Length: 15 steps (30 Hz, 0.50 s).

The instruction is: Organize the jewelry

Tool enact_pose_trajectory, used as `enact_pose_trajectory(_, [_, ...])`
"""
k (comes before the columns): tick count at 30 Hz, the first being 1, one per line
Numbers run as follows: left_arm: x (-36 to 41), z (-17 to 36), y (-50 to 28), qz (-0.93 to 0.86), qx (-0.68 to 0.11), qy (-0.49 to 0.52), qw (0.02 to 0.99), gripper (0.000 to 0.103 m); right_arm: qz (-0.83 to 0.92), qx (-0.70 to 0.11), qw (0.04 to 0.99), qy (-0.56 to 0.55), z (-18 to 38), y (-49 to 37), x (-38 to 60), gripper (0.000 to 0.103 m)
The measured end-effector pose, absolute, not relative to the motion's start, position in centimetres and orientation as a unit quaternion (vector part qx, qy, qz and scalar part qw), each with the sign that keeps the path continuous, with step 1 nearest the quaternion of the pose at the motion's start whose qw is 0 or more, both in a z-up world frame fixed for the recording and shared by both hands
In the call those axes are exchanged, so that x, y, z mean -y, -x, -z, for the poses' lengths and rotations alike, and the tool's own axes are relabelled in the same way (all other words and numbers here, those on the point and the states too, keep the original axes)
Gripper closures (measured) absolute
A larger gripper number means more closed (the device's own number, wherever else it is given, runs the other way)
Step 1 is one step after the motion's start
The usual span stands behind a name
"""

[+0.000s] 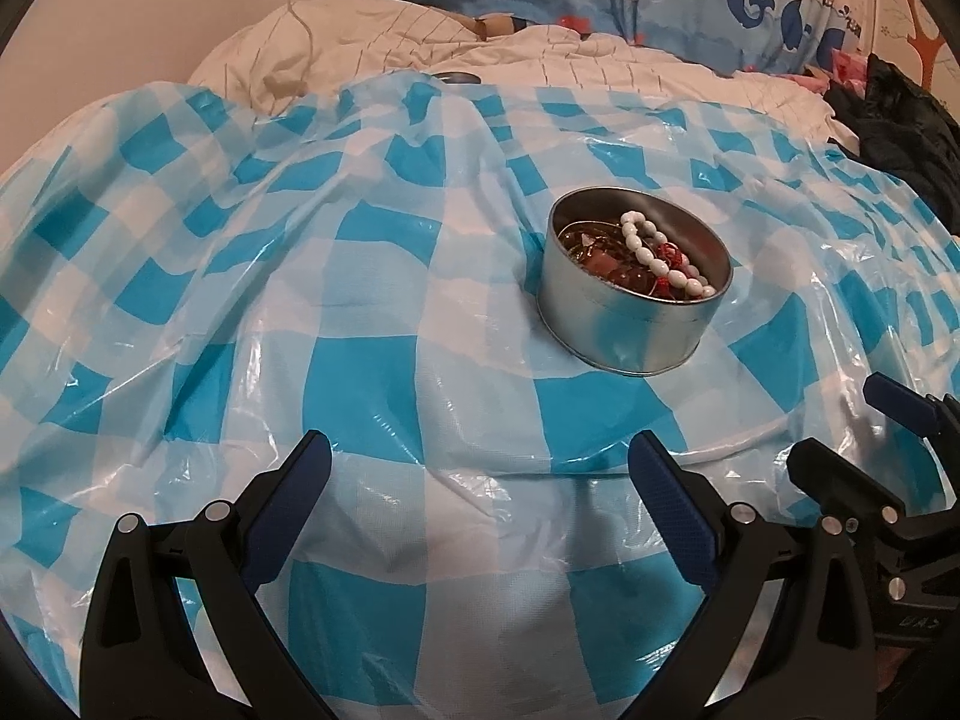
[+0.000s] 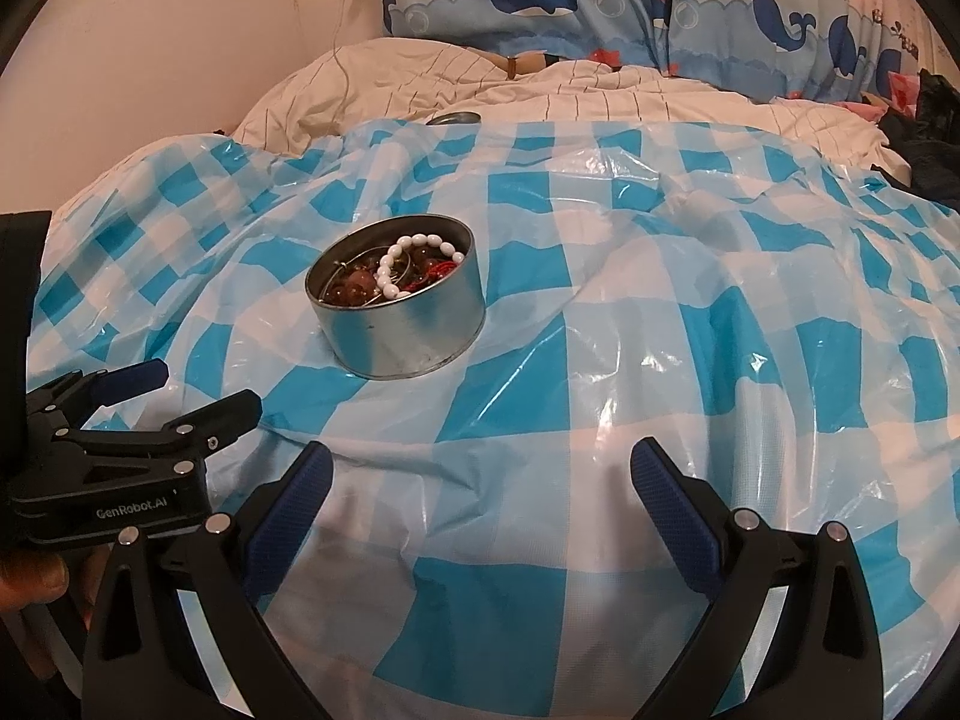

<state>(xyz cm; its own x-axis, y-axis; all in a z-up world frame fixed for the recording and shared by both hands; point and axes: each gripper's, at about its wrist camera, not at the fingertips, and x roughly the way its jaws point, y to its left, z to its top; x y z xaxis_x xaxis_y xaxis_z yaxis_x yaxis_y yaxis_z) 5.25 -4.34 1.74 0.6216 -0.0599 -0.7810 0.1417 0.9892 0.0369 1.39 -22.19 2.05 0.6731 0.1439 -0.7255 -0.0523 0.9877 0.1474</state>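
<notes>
Round metal tin [image 1: 630, 324] w/ white bead bracelet [image 1: 651, 255], dark red beads [image 1: 618, 276].

A round silver metal tin [image 1: 630, 324] stands upright and open on the bed, on the blue and white checked plastic sheet [image 1: 372, 360], about in the middle of it. Inside lies a white bead bracelet [image 1: 651, 258], partly leaning on the tin's inner wall, over dark brown-red beads [image 2: 354, 291] and a small red piece [image 1: 671, 254].

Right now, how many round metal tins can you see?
2: an open tin holding jewelry on the checkered sheet, and another half hidden at the sheet's far edge.
</notes>
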Motion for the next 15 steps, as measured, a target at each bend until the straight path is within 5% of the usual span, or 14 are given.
enact_pose_trajectory(15, [4.33, -1.64, -5.29, 0.058, -0.434, -0.046, 0.898, 0.008, -0.054, -0.401, 0.913, -0.057, -2.05, -1.38, 22.13, 0.008])
